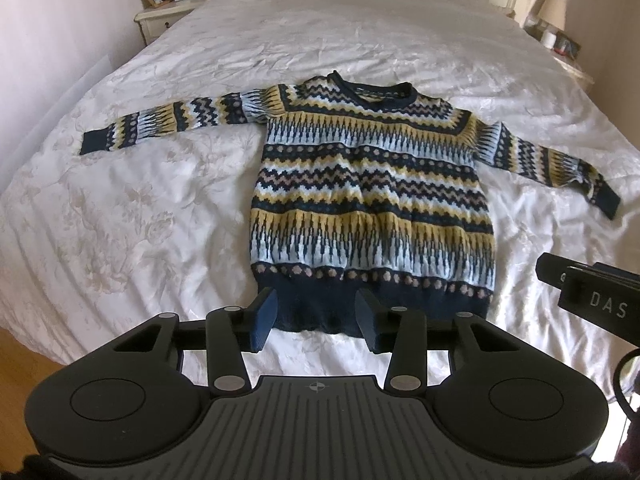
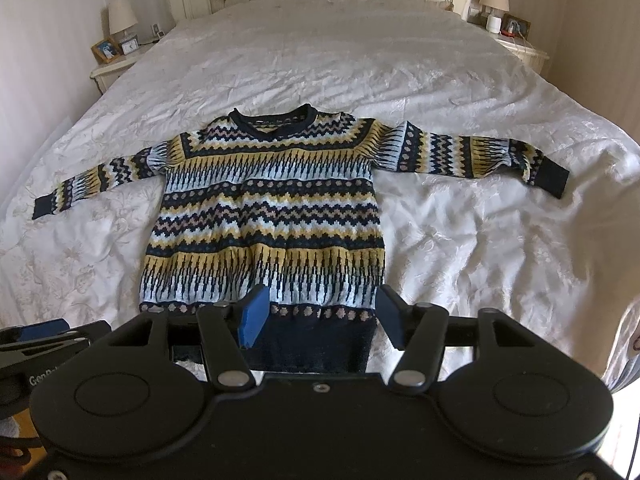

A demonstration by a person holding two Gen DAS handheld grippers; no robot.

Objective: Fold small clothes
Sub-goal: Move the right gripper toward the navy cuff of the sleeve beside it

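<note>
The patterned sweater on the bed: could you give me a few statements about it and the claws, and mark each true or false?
1. The navy, yellow and pale-blue knitted sweater lies flat with both sleeves spread out. True.
2. It lies on a bare wooden floor. False: it lies on a white quilted bedspread.
3. The sweater is already folded in half. False: it is fully spread, with its neckline toward the headboard.
4. Both claws are near the dark navy hem. True: the left claw and right claw both straddle it.
5. The right claw's blue fingers are pinched together. False: they stand apart.
</note>
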